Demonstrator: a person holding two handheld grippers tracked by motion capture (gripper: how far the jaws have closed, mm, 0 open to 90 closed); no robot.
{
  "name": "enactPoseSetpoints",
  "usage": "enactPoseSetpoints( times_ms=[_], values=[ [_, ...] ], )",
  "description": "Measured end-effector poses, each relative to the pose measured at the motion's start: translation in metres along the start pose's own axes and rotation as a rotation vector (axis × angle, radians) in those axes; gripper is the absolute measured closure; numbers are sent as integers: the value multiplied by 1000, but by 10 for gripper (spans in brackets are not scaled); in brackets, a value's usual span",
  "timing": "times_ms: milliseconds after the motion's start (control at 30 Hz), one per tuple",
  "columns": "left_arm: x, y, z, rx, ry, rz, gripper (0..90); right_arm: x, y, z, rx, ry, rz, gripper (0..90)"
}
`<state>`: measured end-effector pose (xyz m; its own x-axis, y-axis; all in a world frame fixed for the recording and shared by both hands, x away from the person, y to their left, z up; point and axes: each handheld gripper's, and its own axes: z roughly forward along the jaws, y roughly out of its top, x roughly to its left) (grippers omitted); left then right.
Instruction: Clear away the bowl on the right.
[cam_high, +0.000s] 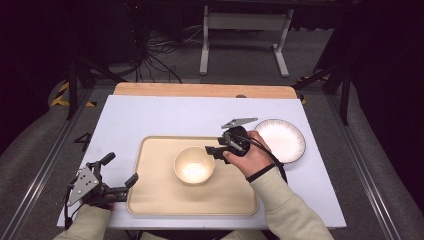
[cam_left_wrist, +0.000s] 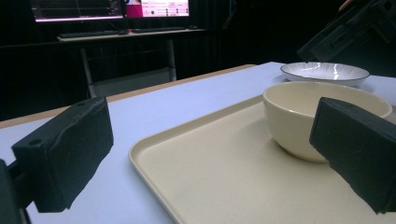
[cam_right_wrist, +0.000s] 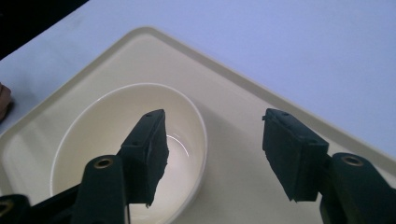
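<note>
Two claws are in my feeds: nearest me the left claw (cam_high: 119, 170) rests at the tray's (cam_high: 150, 200) near-left corner, jaws spread wide with nothing between them. Further in, my right claw (cam_right_wrist: 212, 154) hangs above the cream bowl (cam_high: 194, 165) that sits in the middle of the tray, its jaws parted and straddling the bowl's rim without pressing it. Beyond on the worktop (cam_high: 150, 115), the white plate (cam_high: 282, 140) lies right of the tray.
</note>
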<state>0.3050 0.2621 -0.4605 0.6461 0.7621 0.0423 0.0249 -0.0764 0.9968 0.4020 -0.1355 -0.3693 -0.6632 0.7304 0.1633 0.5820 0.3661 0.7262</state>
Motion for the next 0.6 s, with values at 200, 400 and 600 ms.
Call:
enactPoseSetpoints(
  times_ms=[200, 400, 600],
  values=[
    [0, 0, 0, 2, -2, 1, 0, 4, -3, -12, -78, 7, -96, 319],
    [0, 0, 0, 0, -1, 1, 1, 1, -12, -21, -148, 27, -190, 310],
    [0, 0, 0, 3, 0, 2, 1, 0, -19, -33, -252, 44, -261, 304]
  ],
)
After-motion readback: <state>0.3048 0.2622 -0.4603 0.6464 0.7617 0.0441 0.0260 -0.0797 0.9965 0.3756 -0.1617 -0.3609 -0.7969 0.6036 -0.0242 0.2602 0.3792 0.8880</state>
